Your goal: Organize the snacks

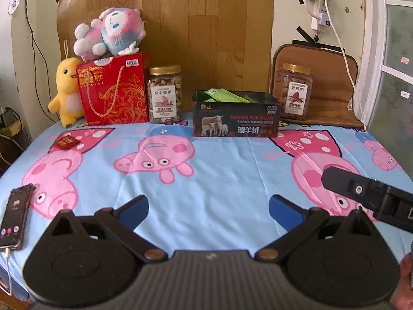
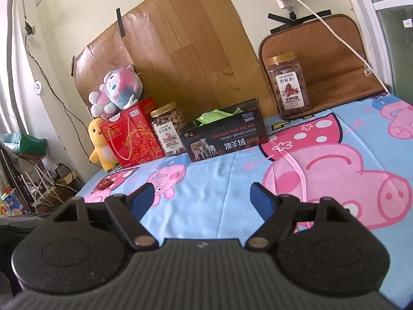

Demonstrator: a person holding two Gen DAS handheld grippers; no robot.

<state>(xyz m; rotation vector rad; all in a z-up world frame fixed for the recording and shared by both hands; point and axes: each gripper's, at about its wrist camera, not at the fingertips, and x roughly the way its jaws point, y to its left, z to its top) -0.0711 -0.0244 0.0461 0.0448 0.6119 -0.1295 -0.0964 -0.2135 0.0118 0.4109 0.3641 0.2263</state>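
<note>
Nearest us, our left gripper [image 1: 208, 208] hovers over the pig-print sheet [image 1: 219, 160], fingers spread wide and empty; our right gripper [image 2: 202, 197] does likewise; far back stands the black box [image 1: 236, 121] holding green snack packets [image 1: 224, 95], between two nut jars [image 1: 165, 94] [image 1: 295, 90]; a small red packet [image 1: 67, 142] lies at left.

Black box [image 1: 236, 120] at 12 o'clock reads "DESIGN FOR MILAN", "38000"; red box [image 1: 114, 91] at 10 o'clock reads "Crispy Cashew".
</note>
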